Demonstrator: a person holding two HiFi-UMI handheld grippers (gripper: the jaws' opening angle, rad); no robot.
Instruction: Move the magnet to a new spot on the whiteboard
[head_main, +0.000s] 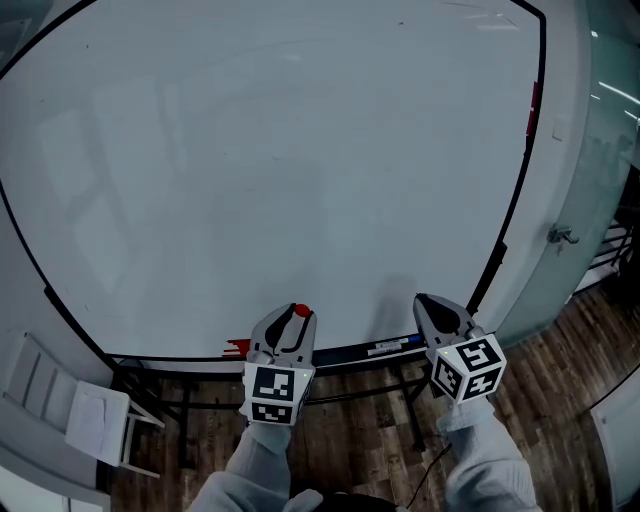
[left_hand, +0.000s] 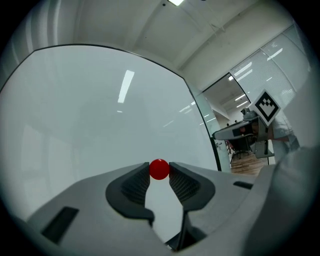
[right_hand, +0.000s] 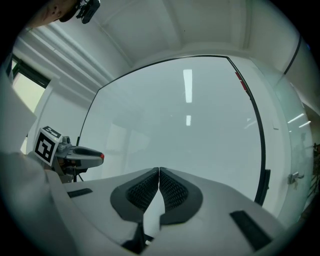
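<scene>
Left gripper view shows the task partway through: the magnet (left_hand: 159, 169), a small red ball-shaped piece, sits pinched between the two fingertips of the left gripper (left_hand: 159, 173), so the pick-up looks done and the placing is left. The jaws stand about half apart, with each ribbed pad pressing on one side of the magnet and nothing else between them. Straight ahead of the claw lies the bare whiteboard (left_hand: 90, 115), which fills most of that view with no marks or other magnets showing on it. Whether the magnet touches the board surface I cannot tell; my judgement is that it is carried just in front of it and has yet to be set down.

From the head view the left claw is low, in front of the board's bottom edge, with the red magnet at its tip and the wide blank surface reaching up and to both sides of it. A new spot has to be chosen there, the magnet pressed on and the jaws let go.

The right gripper (right_hand: 159, 172) takes no part: its jaws are pressed together with nothing in them, and it is held beside the left claw, apart from it, pointing at the same board
</scene>
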